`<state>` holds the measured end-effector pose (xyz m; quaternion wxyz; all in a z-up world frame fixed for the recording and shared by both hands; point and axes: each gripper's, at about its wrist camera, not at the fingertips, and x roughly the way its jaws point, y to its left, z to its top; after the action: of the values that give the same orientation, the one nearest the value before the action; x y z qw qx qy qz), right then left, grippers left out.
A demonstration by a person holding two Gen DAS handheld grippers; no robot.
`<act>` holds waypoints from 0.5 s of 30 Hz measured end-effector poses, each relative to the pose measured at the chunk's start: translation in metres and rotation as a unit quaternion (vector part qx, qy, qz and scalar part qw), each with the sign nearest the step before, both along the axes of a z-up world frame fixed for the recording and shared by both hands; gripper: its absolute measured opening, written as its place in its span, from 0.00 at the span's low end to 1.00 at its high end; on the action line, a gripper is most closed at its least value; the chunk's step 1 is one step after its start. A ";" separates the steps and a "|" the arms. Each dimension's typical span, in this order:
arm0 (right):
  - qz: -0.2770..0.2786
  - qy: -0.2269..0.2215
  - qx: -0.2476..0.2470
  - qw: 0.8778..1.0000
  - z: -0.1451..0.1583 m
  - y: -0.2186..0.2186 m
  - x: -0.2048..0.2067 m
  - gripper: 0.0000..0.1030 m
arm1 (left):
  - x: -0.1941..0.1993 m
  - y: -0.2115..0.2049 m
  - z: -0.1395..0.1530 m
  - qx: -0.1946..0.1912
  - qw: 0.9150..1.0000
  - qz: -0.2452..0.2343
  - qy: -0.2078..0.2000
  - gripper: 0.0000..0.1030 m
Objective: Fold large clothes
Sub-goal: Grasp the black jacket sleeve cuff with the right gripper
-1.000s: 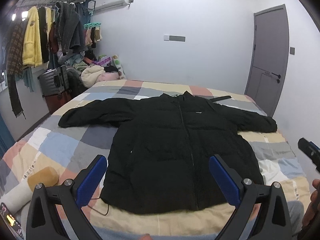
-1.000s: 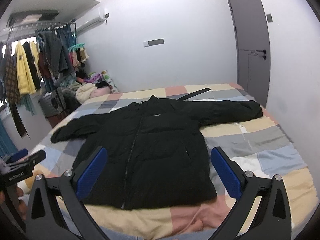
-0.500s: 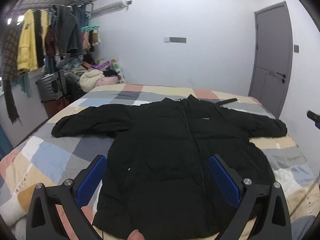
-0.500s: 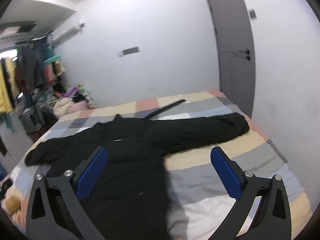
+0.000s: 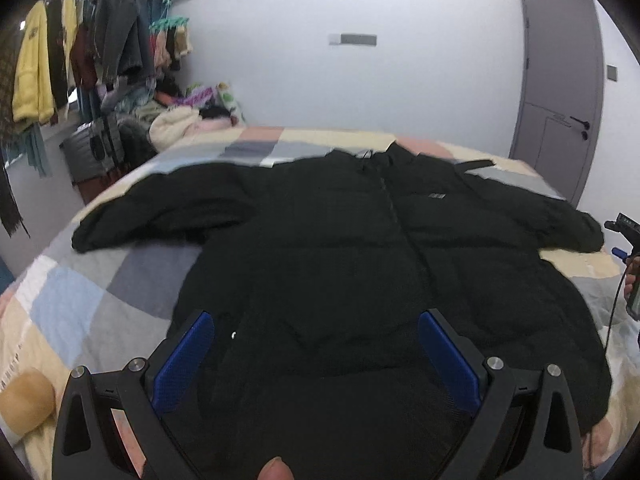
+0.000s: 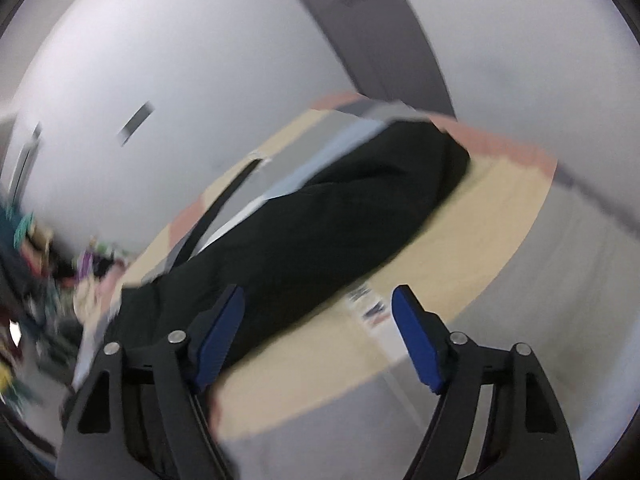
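Note:
A large black puffer jacket (image 5: 360,264) lies flat on the checked bedspread (image 5: 92,292), front up, both sleeves spread out. My left gripper (image 5: 316,344) hovers open above the jacket's lower hem, nothing between its blue pads. In the blurred, tilted right wrist view the jacket's right sleeve (image 6: 340,216) runs across the bed. My right gripper (image 6: 318,320) is above the bedspread (image 6: 500,216) just beside that sleeve, its jaws closing with only bare bedding between them. The right gripper's body also shows at the left wrist view's right edge (image 5: 624,232).
A rack of hanging clothes (image 5: 80,56) and a pile of laundry (image 5: 180,120) fill the left corner. A grey door (image 5: 560,100) stands in the right wall. A black strap (image 6: 216,212) lies on the bed near the far wall. A tan roll (image 5: 24,400) rests at the bed's left front.
Both grippers came down and closer to the bed. The right one swung right toward the jacket's right sleeve, rolled sideways, and its jaws narrowed. The left stayed open.

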<state>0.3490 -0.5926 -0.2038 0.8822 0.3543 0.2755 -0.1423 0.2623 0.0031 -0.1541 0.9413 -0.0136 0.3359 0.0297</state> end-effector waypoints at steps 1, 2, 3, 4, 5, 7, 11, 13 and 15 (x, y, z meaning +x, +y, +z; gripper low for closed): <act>-0.017 0.002 0.021 1.000 -0.016 -0.013 0.011 0.73 | 0.006 0.001 -0.006 0.000 1.000 0.001 0.006 1.00; -0.030 0.005 0.029 0.999 -0.026 -0.021 0.018 0.71 | 0.011 0.002 -0.011 0.000 1.000 0.002 0.012 1.00; -0.050 0.008 0.036 0.998 -0.037 -0.031 0.026 0.70 | 0.016 0.003 -0.016 -0.001 1.000 0.002 0.018 1.00; -0.066 0.005 0.046 0.997 -0.046 -0.039 0.031 0.70 | 0.022 0.004 -0.021 -0.002 1.000 0.004 0.022 1.00; -0.081 -0.002 0.054 0.995 -0.053 -0.047 0.035 0.70 | 0.026 0.004 -0.025 0.000 1.000 0.006 0.025 1.00; -0.111 -0.020 0.049 0.992 -0.065 -0.062 0.044 0.70 | 0.033 0.004 -0.032 0.007 1.000 0.009 0.029 1.00; -0.143 -0.047 0.018 0.988 -0.073 -0.078 0.057 0.70 | 0.047 0.006 -0.046 0.014 0.999 0.015 0.037 1.00; -0.152 -0.055 0.001 0.987 -0.075 -0.082 0.064 0.70 | 0.053 0.006 -0.053 0.018 0.999 0.020 0.042 1.00; -0.156 -0.065 -0.004 0.986 -0.073 -0.085 0.070 0.69 | 0.057 0.009 -0.060 0.018 0.998 0.023 0.047 1.00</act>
<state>0.4188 -0.6781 -0.2768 0.8667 0.3980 0.1582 -0.2557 0.3190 0.0117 -0.2136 0.9235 -0.0026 0.3791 0.0583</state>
